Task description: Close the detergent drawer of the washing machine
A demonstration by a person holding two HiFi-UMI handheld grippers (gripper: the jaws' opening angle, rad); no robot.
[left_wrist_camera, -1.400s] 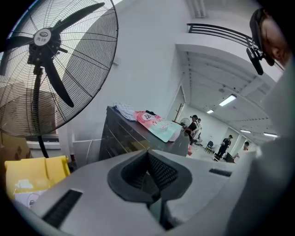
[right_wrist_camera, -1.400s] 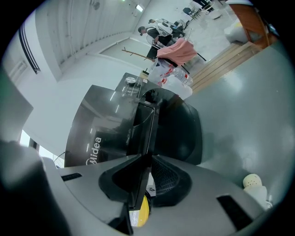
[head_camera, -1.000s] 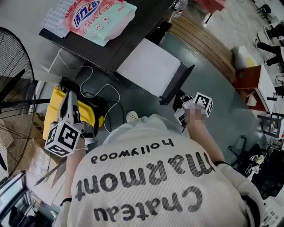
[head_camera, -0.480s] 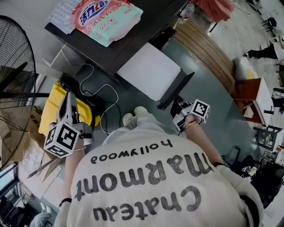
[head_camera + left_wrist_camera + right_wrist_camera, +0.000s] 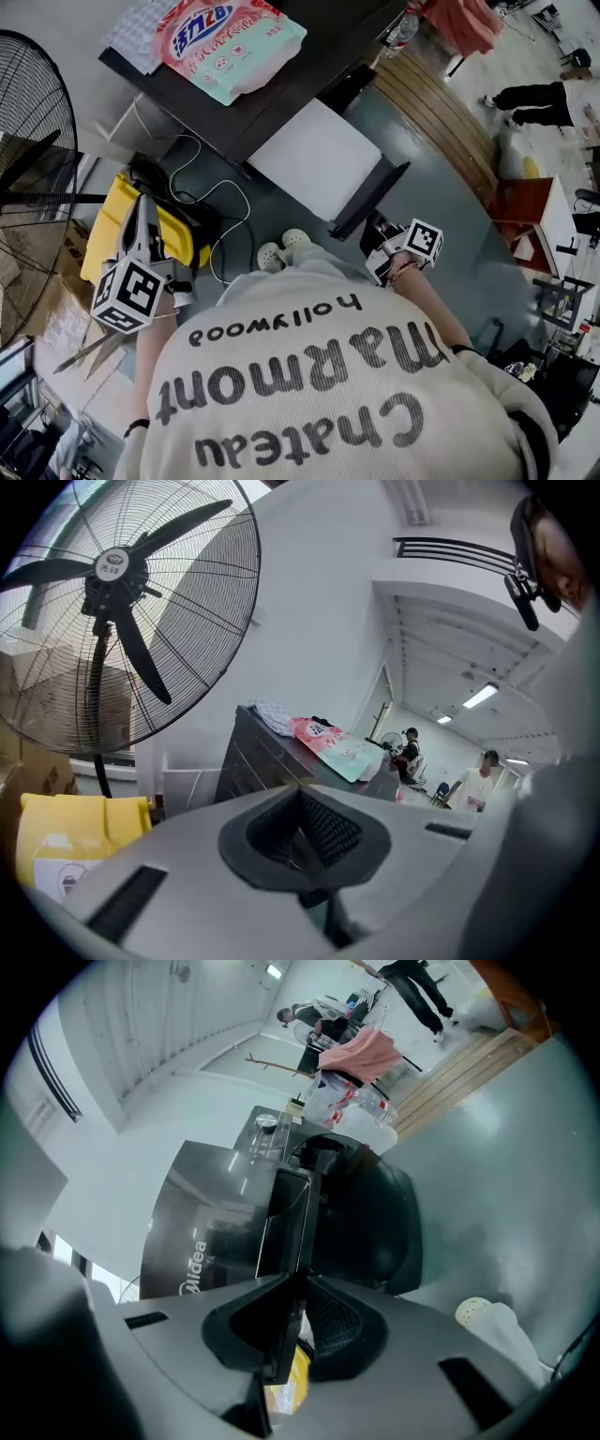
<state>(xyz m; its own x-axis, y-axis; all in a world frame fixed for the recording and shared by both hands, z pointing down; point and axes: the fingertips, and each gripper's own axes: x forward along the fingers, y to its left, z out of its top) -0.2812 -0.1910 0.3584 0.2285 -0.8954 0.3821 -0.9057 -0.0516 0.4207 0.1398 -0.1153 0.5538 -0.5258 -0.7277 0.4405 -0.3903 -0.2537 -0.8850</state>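
The detergent drawer (image 5: 314, 155) stands pulled well out of the washing machine (image 5: 225, 1213), white tray exposed and dark front panel (image 5: 370, 202) facing the person. The right gripper (image 5: 302, 1288) is at that panel. Its jaws have just been closing, and the right gripper view shows the panel's thin edge between them, apparently pinched. The left gripper (image 5: 302, 799) hangs well apart to the side, jaws together on nothing. Assessment: the closing push has not begun. To do it well, drive the panel straight along the drawer's own line of travel, square to the machine front and level, with steady pressure rather than a shove. A skewed push from one end is likely to jam the tray in its runners. The pinch should be let go before the panel comes flush, or a jaw may be caught between panel and fascia; a flat push can finish the stroke. Legible writing: "Midea" (image 5: 195, 1274) on the machine front; large blue characters ending in "28" on the detergent bag (image 5: 230, 42) lying on the machine top; "Chateau Marmont Hollywood" across the person's shirt (image 5: 309, 375). A yellow label low between the right jaws is unreadable.
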